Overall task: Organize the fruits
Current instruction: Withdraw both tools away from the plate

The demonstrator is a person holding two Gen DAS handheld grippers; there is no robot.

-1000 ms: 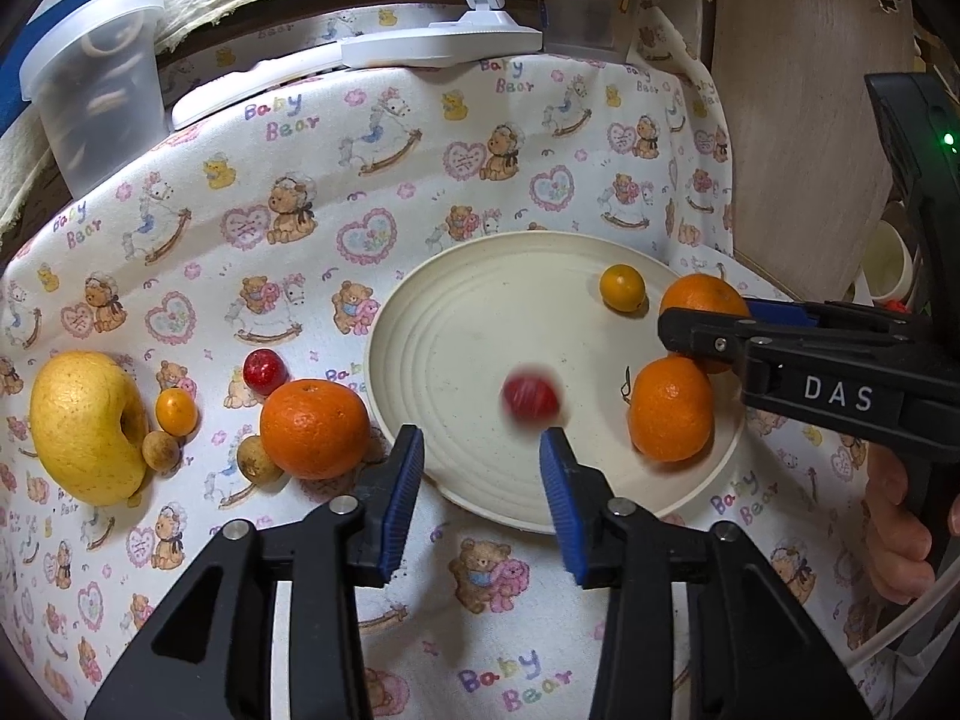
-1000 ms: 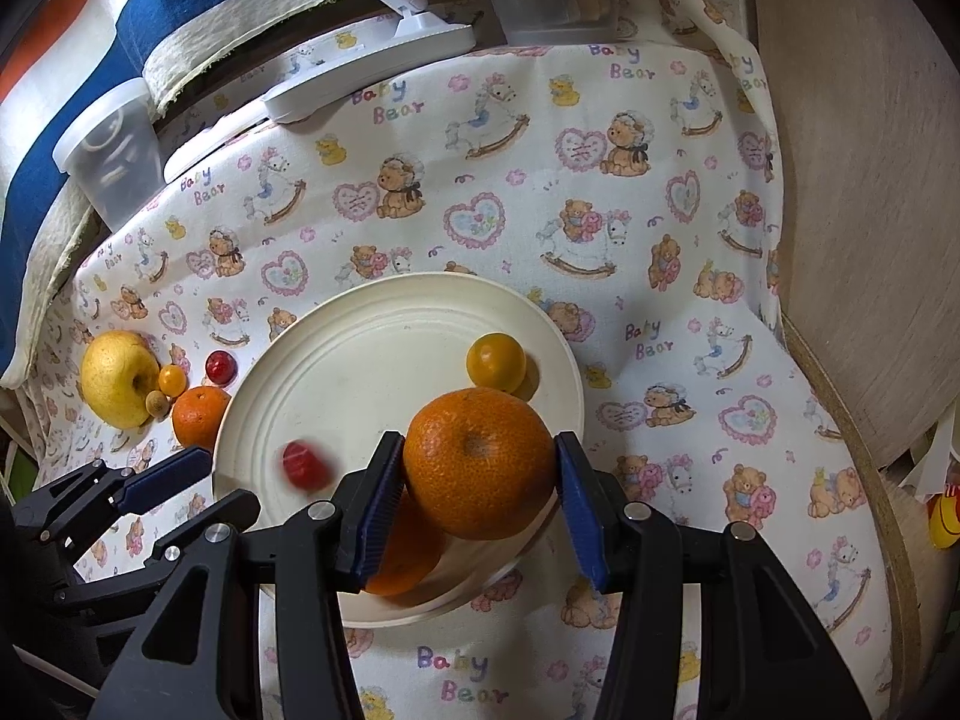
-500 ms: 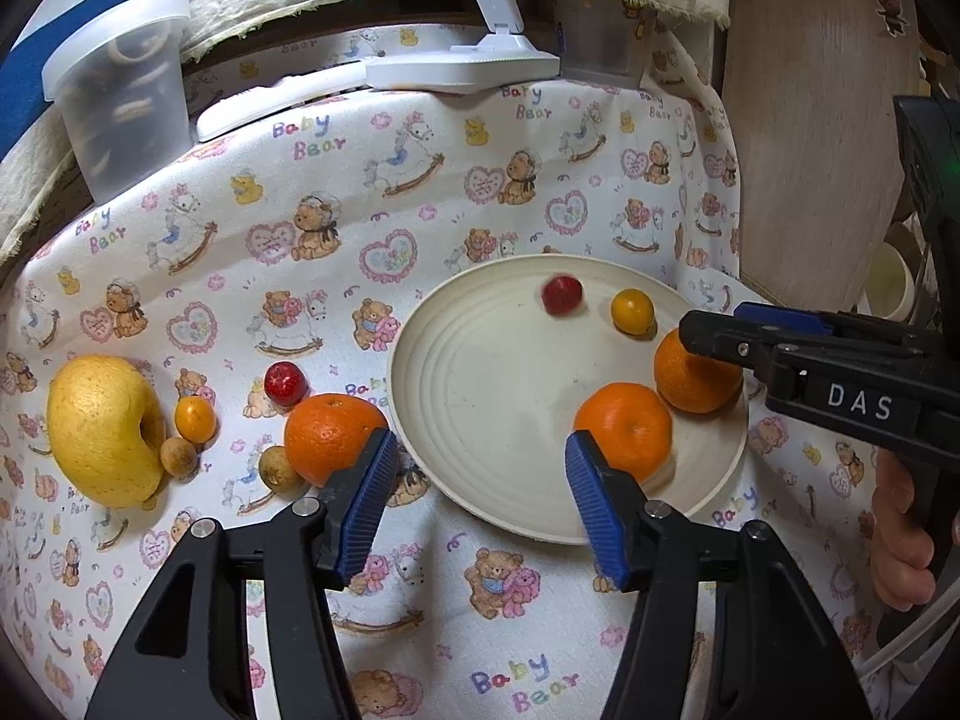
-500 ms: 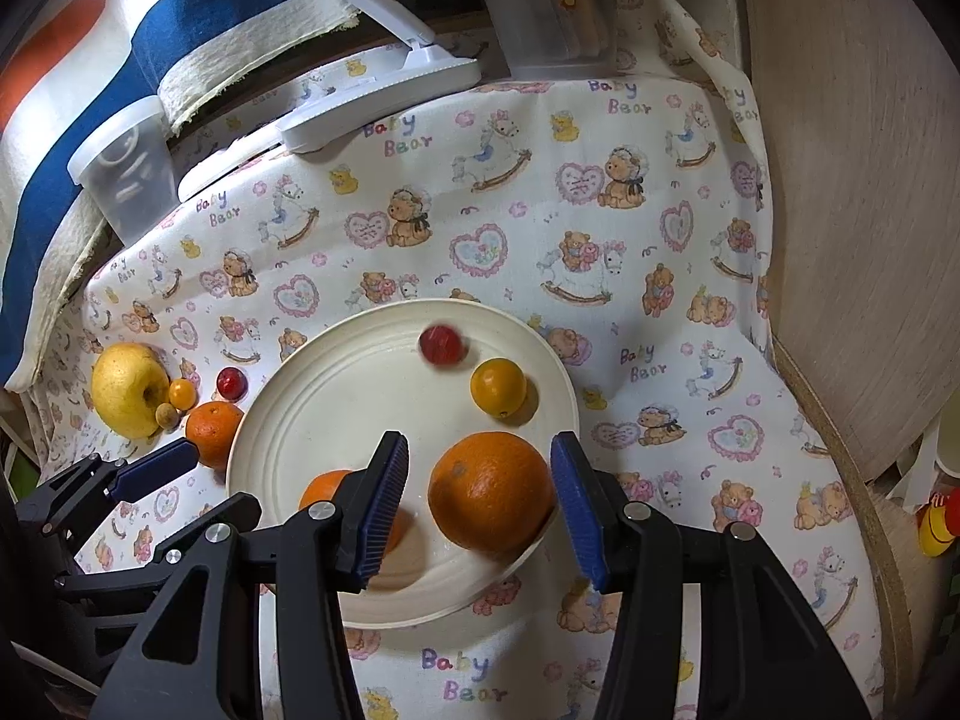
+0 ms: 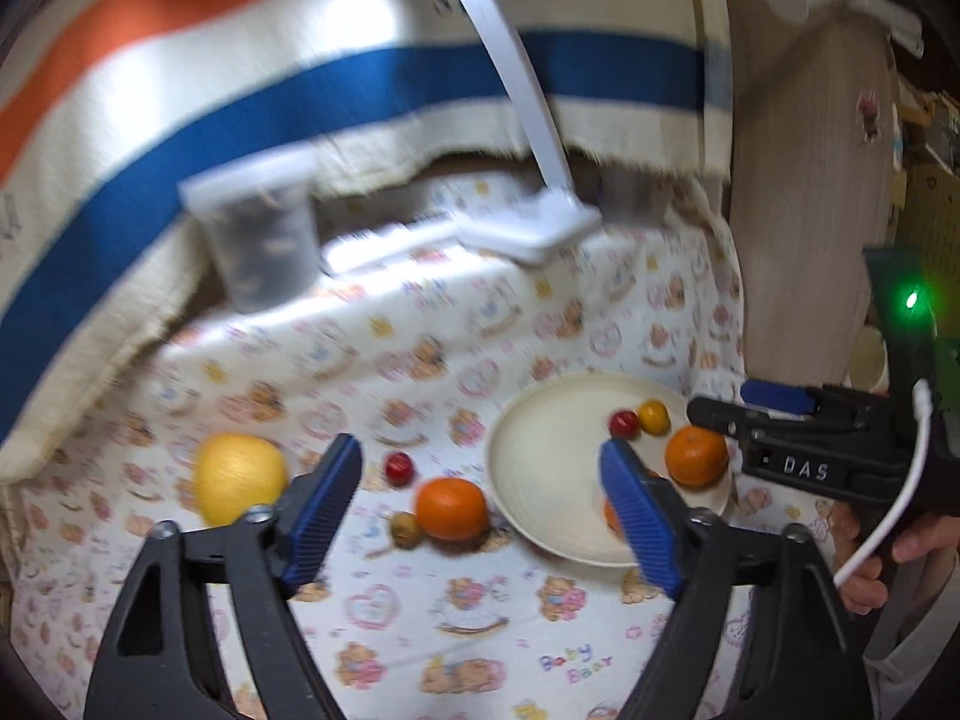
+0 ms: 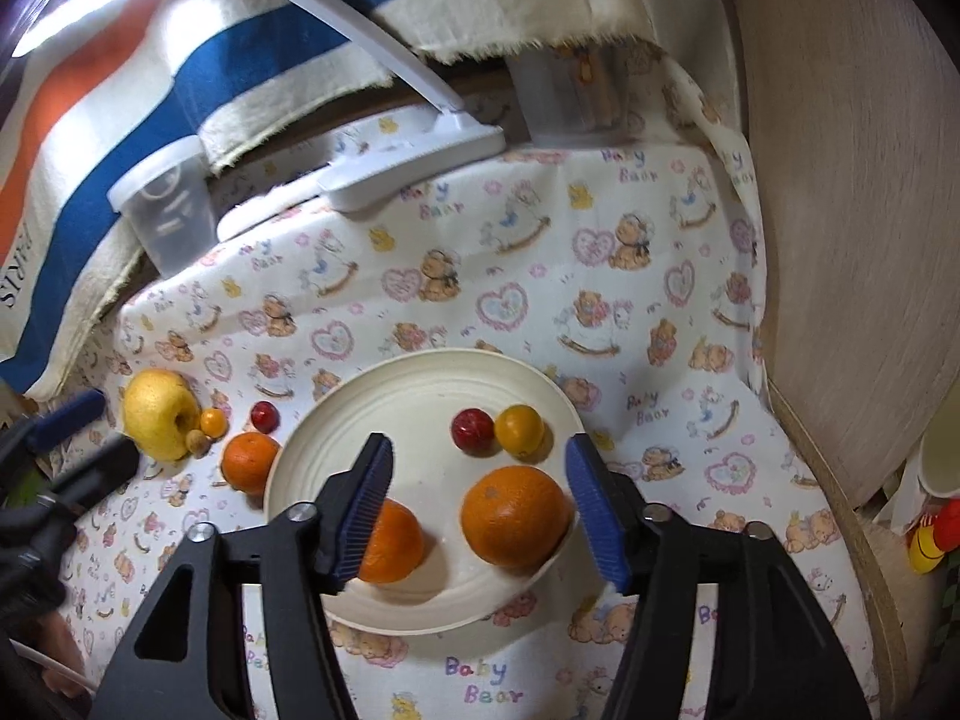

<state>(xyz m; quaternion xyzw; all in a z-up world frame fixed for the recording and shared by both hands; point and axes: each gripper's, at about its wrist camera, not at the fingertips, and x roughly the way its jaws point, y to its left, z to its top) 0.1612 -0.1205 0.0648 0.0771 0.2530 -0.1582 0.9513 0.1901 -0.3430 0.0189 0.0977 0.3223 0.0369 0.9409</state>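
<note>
Opening wide, both grippers' fingers (image 6: 591,504) empty above plate (image 6: 420,372).

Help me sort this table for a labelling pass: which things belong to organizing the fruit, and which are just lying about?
Part of the job:
plate
two oranges on it
red fruit and yellow fruit on it
orange on the cloth
yellow apple
small fruits beside it

Lying about:
lidded plastic cup
white lamp
striped towel

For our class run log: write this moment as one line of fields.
left gripper: opening, empty | right gripper: opening, empty | plate: four fruits | cloth: fruits remain
</note>
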